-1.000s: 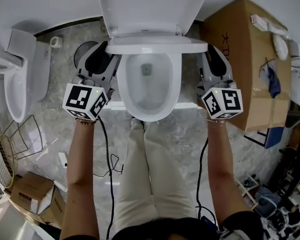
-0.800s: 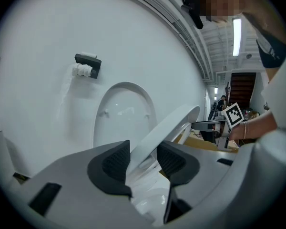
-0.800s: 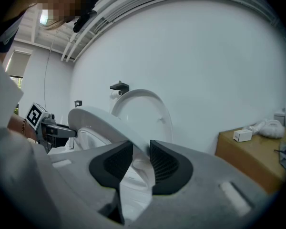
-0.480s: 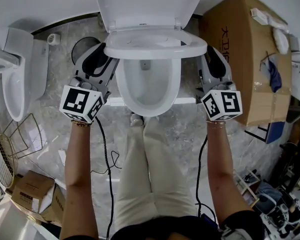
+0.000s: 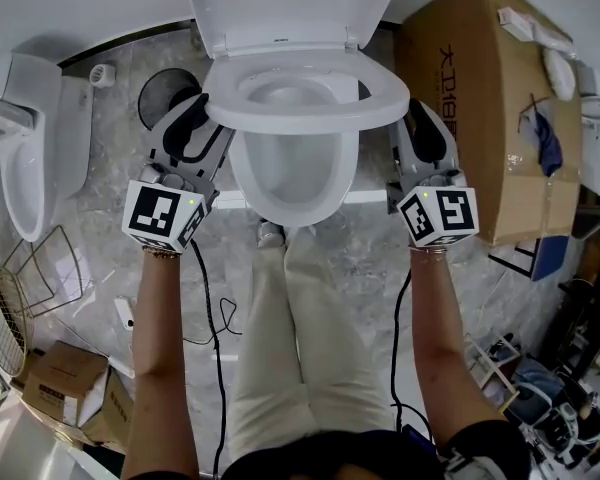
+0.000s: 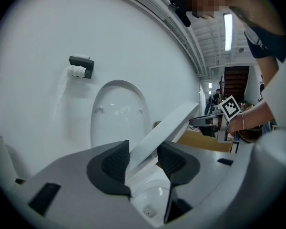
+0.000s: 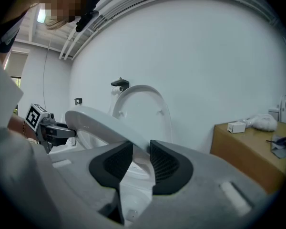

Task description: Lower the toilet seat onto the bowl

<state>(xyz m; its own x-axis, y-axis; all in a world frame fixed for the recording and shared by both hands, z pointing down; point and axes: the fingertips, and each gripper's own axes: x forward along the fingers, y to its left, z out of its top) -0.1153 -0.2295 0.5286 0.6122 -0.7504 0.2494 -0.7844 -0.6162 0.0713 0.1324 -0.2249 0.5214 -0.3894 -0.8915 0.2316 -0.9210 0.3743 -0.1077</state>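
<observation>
The white toilet seat (image 5: 305, 96) hangs tilted, partway between the upright lid (image 5: 290, 3) and the bowl (image 5: 295, 173). My left gripper (image 5: 205, 118) is shut on the seat's left rim and my right gripper (image 5: 405, 120) on its right rim. In the left gripper view the seat (image 6: 169, 125) slants up between the dark pads (image 6: 115, 163), and the left gripper (image 6: 143, 160) clamps its edge. The right gripper view has the seat (image 7: 97, 125) running leftward out of the right gripper (image 7: 140, 160), with the lid (image 7: 143, 104) behind it.
A large cardboard box (image 5: 480, 108) stands close on the right of the toilet. Another white fixture (image 5: 30, 168) and a wire basket (image 5: 20, 288) are on the left. Cables trail over the marble floor (image 5: 110, 228). The person's legs (image 5: 290, 338) stand before the bowl.
The seat has swung down from nearly edge-on near the lid to a tilted ring over the bowl. Both grippers came down and toward the person with it.
</observation>
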